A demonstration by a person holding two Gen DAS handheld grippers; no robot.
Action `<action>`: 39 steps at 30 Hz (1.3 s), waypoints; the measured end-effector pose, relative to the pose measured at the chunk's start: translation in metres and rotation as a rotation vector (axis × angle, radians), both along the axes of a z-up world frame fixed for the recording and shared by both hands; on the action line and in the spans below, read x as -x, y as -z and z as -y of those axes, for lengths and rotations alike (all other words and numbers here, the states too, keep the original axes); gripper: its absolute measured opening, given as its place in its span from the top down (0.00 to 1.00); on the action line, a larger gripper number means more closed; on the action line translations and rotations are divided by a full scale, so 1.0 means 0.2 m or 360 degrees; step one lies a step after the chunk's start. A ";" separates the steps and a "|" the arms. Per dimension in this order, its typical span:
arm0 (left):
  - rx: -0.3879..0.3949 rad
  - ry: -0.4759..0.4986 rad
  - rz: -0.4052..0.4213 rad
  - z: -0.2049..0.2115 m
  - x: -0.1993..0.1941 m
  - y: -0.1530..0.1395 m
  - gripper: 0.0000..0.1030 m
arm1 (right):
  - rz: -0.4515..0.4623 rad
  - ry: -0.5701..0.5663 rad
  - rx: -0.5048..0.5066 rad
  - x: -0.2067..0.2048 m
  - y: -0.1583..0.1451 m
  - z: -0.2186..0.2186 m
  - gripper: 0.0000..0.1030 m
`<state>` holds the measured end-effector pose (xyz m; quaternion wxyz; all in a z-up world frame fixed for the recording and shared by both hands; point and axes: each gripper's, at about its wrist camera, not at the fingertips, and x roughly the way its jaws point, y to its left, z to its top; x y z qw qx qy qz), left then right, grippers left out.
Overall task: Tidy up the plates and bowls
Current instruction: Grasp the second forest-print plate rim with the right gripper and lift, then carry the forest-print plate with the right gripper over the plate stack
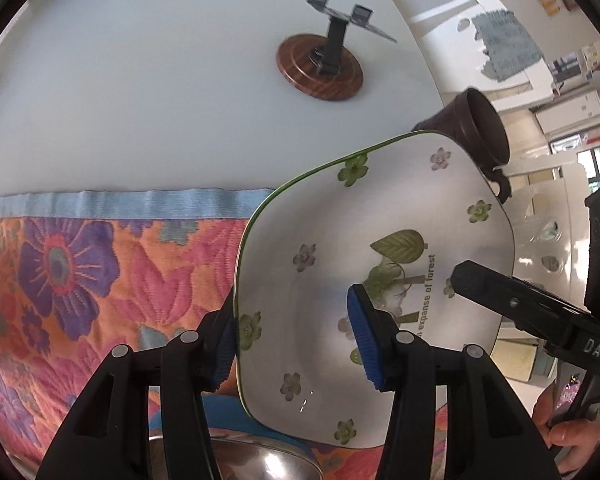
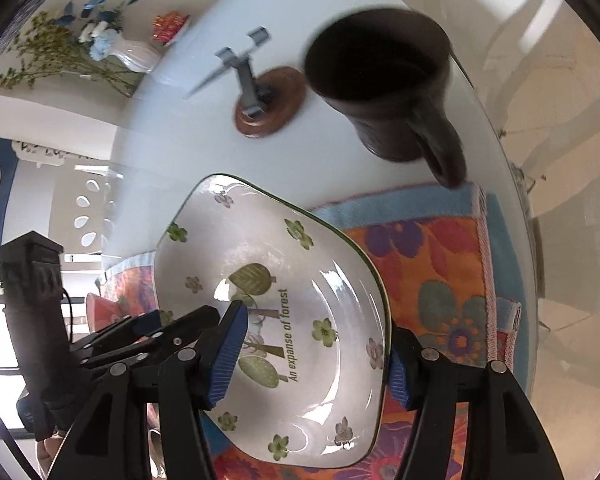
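A white square plate (image 1: pixel 340 264) with green flowers and the words "An expanse of forest" is held tilted above a floral placemat (image 1: pixel 100 280). My left gripper (image 1: pixel 296 344) straddles its left rim, one blue pad inside and one outside. My right gripper (image 2: pixel 312 356) straddles the opposite rim of the same plate (image 2: pixel 284 264). Both look closed onto the rim. The right gripper's black finger (image 1: pixel 512 304) shows at the right of the left wrist view. A shiny steel bowl (image 1: pixel 260 460) lies under the plate at the bottom edge.
A dark brown mug (image 2: pixel 388 84) stands on the white table beyond the plate, its handle over the placemat's (image 2: pixel 440 264) blue border. A round wooden base with a grey stand (image 1: pixel 324 64) sits further back. A white vase of flowers (image 2: pixel 132 54) is far left.
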<state>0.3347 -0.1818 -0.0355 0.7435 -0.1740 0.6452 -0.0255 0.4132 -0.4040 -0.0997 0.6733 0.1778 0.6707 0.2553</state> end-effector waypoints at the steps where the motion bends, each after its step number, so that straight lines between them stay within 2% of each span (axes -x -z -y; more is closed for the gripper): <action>1: 0.0007 -0.0016 0.0011 -0.02 0.01 -0.02 0.54 | 0.0007 -0.0004 -0.0004 0.00 -0.02 -0.01 0.41; 14: 0.0039 -0.0087 0.0144 -0.14 0.10 -0.24 0.53 | 0.0151 -0.0039 -0.0010 0.01 -0.32 -0.09 0.40; 22: 0.0035 -0.0174 0.0190 -0.30 0.21 -0.35 0.52 | 0.0158 -0.0100 -0.0058 0.11 -0.42 -0.23 0.40; 27: 0.0026 -0.0247 0.0165 -0.43 0.35 -0.36 0.52 | 0.0168 -0.0169 -0.0061 0.19 -0.47 -0.36 0.40; 39: 0.0016 -0.0415 0.0206 -0.74 0.69 -0.44 0.52 | 0.0176 -0.0348 -0.0064 0.42 -0.55 -0.73 0.40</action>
